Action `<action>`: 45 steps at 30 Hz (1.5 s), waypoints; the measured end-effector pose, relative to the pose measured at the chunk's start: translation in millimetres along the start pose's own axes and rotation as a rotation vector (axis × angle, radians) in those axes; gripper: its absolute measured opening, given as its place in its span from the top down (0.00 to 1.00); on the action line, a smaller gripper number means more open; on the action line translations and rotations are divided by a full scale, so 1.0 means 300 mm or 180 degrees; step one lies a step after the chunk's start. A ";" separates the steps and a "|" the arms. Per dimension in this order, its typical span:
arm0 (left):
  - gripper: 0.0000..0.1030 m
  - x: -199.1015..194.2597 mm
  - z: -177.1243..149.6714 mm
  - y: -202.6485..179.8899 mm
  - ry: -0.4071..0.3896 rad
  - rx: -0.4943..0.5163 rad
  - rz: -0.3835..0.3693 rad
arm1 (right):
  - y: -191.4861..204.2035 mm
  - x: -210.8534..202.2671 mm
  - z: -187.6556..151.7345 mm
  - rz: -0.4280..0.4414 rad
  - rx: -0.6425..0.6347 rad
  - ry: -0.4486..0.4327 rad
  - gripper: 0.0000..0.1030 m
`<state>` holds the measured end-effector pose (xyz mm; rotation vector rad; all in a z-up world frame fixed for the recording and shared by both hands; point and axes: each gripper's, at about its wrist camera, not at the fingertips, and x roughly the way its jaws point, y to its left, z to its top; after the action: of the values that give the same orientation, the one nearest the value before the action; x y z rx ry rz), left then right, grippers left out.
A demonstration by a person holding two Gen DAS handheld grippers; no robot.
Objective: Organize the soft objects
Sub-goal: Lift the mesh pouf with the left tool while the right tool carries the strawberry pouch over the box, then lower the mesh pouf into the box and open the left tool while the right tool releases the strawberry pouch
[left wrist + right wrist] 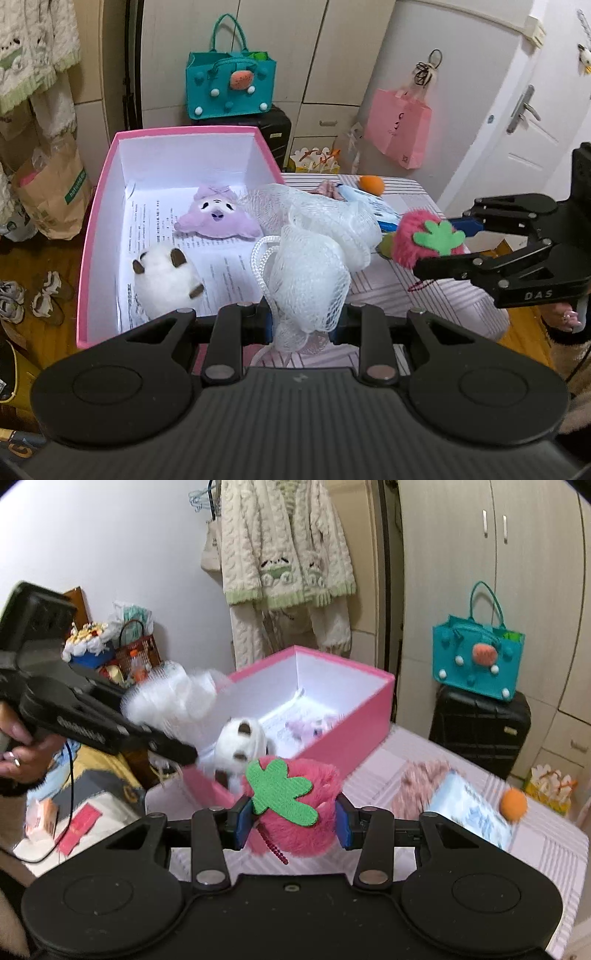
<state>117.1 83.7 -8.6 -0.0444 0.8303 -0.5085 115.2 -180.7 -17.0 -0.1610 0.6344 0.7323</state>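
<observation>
The box (173, 236) stands on the left part of the surface (402, 291). In it, on printed sheets (225, 266), lie two plush toys — one (164, 278) nearer, the other (216, 218) behind it. The mesh sponge (310, 254) hangs between the left tongs (304, 314), over the box's right wall. Right of it, the right tongs (291, 821) hold the plush strawberry (295, 808) above the surface. Behind — a ball (371, 184) and a packet (373, 206) on the surface.

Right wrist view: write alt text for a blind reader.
The right gripper is shut on a pink plush strawberry above a striped table. Behind it, a pink box holds plush toys.
</observation>
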 end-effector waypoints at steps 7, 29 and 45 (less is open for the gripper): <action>0.76 0.116 0.070 0.101 0.0087 -0.0096 -0.0002 | -0.009 0.120 0.134 0.0095 -0.0050 -0.0122 0.53; 0.73 0.390 0.257 0.333 0.0255 0.0068 0.0925 | -0.178 0.677 0.421 0.0355 0.0482 0.0463 0.52; 0.49 0.376 0.241 0.343 0.0219 -0.0032 0.0888 | -0.215 0.837 0.431 0.0292 0.0690 0.0728 0.47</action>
<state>275.1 112.1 -61.6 0.0793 0.8902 -0.2440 363.0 -39.2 -66.9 -0.0153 0.9395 0.7335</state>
